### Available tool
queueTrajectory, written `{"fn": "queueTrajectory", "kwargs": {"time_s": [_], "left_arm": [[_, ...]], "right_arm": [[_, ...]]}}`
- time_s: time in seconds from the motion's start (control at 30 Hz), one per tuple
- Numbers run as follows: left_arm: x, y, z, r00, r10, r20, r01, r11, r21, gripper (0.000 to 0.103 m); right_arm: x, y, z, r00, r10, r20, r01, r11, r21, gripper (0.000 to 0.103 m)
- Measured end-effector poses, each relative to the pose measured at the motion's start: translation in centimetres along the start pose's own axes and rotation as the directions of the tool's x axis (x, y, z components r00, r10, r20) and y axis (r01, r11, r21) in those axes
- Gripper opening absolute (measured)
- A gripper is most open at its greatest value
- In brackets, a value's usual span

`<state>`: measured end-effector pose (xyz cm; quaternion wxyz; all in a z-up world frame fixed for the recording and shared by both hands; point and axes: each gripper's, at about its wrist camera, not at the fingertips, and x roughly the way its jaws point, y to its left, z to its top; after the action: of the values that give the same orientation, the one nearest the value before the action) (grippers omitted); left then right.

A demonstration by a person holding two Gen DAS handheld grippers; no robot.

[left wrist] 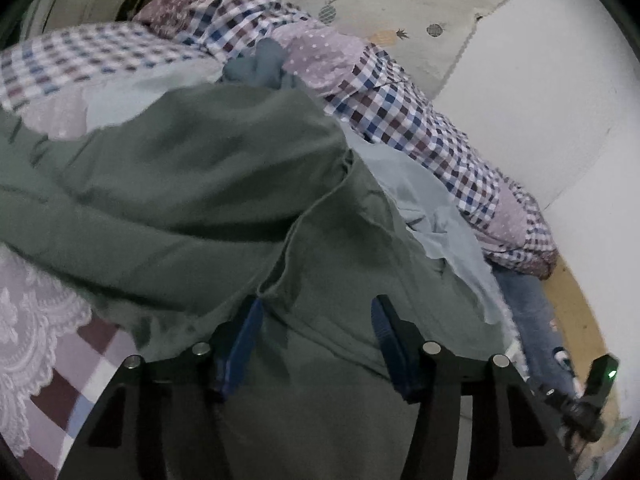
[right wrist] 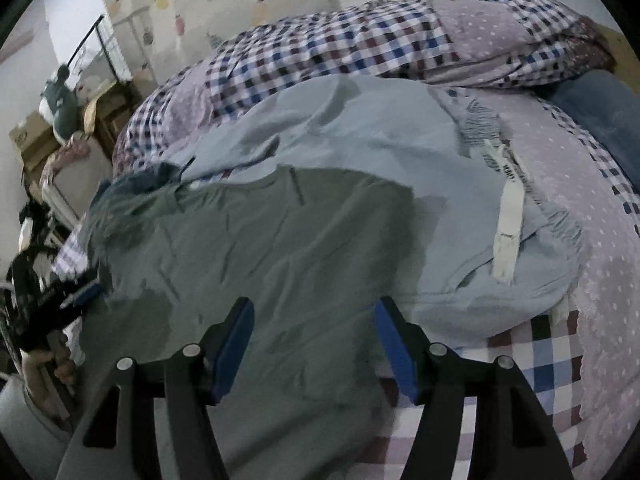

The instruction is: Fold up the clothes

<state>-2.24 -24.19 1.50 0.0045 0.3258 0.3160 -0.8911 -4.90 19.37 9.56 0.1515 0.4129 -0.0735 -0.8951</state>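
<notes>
left wrist view: the left gripper [left wrist: 316, 320] has its jaws spread wide, nothing between the blue pads; both hover low over the green garment [left wrist: 192, 184]. the garment lies rumpled here, a hem edge running up from near the left pad, a thick ridge of cloth across the middle. beyond the green garment, a pale blue garment [left wrist: 424, 200], then the checked quilt [left wrist: 404, 112] bunched along the far side. the other gripper shows at the far right edge, past the green garment's corner.

right wrist view: the right gripper [right wrist: 314, 322] is also spread apart, empty, just above the near edge of the green garment [right wrist: 256, 248]. from here the green garment lies mostly flat on the bed [right wrist: 548, 368], neckline at its far edge, partly overlapping the pale blue garment [right wrist: 360, 152]. a white tag strip [right wrist: 508, 232] lies on the blue one, right of the green garment.

judgement: flat spread fits either a lay-out before folding or a pause between folds. for a clean fold, pinch one layer only at an edge, keep both grips level, avoid catching the blue cloth beneath.
</notes>
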Motion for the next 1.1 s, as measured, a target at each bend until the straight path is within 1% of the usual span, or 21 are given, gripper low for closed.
{"fn": "queueTrajectory", "kwargs": {"time_s": [0.1, 0.23, 0.3, 0.33, 0.37, 0.43, 0.53, 0.6, 0.67, 0.73, 0.83, 0.87, 0.9, 0.93, 1.0, 1.07, 1.1], "left_arm": [[0.4, 0.3, 0.2, 0.999, 0.047, 0.001, -0.047, 0.999, 0.003, 0.06], [0.7, 0.3, 0.3, 0.998, 0.057, 0.004, -0.057, 0.998, -0.016, 0.06], [0.9, 0.2, 0.2, 0.998, 0.06, 0.001, -0.06, 0.998, -0.018, 0.046], [0.9, 0.2, 0.2, 0.998, 0.059, -0.003, -0.059, 0.998, -0.023, 0.031], [0.9, 0.3, 0.2, 0.998, 0.058, -0.007, -0.058, 0.998, -0.028, 0.017], [0.9, 0.4, 0.1, 0.998, 0.054, -0.013, -0.055, 0.998, -0.04, 0.005], [0.8, 0.5, 0.0, 0.999, 0.053, 0.003, -0.052, 0.997, -0.051, 0.004], [0.5, 0.6, 0.0, 0.998, 0.056, 0.018, -0.055, 0.997, -0.055, 0.003], [0.4, 0.7, 0.0, 0.998, 0.062, 0.024, -0.061, 0.997, -0.057, 0.003], [0.5, 0.7, -0.1, 0.998, 0.062, 0.021, -0.061, 0.996, -0.058, 0.003], [0.4, 0.5, -0.1, 0.998, 0.062, 0.02, -0.061, 0.997, -0.045, 0.003], [0.5, 0.5, -0.1, 0.998, 0.061, 0.02, -0.06, 0.997, -0.042, 0.003], [0.4, 0.4, -0.2, 0.998, 0.057, 0.019, -0.057, 0.998, -0.04, 0.003], [0.5, 0.4, -0.2, 0.998, 0.053, 0.018, -0.052, 0.998, -0.037, 0.003], [0.5, 0.3, -0.3, 0.999, 0.048, 0.016, -0.048, 0.998, -0.035, 0.003], [0.5, 0.3, -0.3, 0.999, 0.037, 0.019, -0.036, 0.999, -0.039, 0.003], [0.4, 0.4, -0.2, 0.999, 0.026, 0.021, -0.025, 0.999, -0.044, 0.003]], "right_arm": [[0.1, -1.5, 1.4, 1.0, 0.017, 0.013, -0.018, 0.999, 0.04, 0.067], [0.8, -3.9, 4.6, 0.999, 0.046, 0.024, -0.048, 0.993, 0.108, 0.067], [1.5, -5.1, 6.7, 0.998, 0.054, 0.029, -0.058, 0.989, 0.136, 0.067], [2.0, -5.7, 7.7, 0.998, 0.057, 0.031, -0.061, 0.987, 0.146, 0.067], [2.7, -6.2, 8.7, 0.998, 0.058, 0.023, -0.061, 0.986, 0.154, 0.067], [4.4, -6.7, 10.5, 0.998, 0.065, -0.007, -0.063, 0.986, 0.156, 0.067], [7.3, -6.4, 12.4, 0.995, 0.074, -0.073, -0.066, 0.993, 0.098, 0.067], [9.0, -5.8, 12.8, 0.991, 0.049, -0.127, -0.045, 0.998, 0.033, 0.067], [11.0, -5.1, 13.1, 0.982, 0.018, -0.19, -0.025, 0.999, -0.038, 0.067], [12.2, -4.7, 13.3, 0.975, 0.002, -0.223, -0.02, 0.997, -0.08, 0.065], [13.7, -3.9, 13.4, 0.966, -0.029, -0.258, -0.01, 0.989, -0.149, 0.057], [14.1, -3.5, 13.4, 0.962, -0.041, -0.27, -0.007, 0.984, -0.176, 0.056], [14.6, -3.2, 13.2, 0.957, -0.066, -0.284, 0.008, 0.979, -0.203, 0.054], [15.2, -3.0, 13.1, 0.949, -0.099, -0.298, 0.03, 0.973, -0.229, 0.049], [16.3, -2.7, 12.7, 0.933, -0.165, -0.319, 0.075, 0.958, -0.277, 0.038], [16.7, -2.5, 12.6, 0.927, -0.206, -0.315, 0.11, 0.949, -0.295, 0.014], [16.6, -2.4, 12.6, 0.928, -0.211, -0.307, 0.118, 0.948, -0.295, 0.008]]}}
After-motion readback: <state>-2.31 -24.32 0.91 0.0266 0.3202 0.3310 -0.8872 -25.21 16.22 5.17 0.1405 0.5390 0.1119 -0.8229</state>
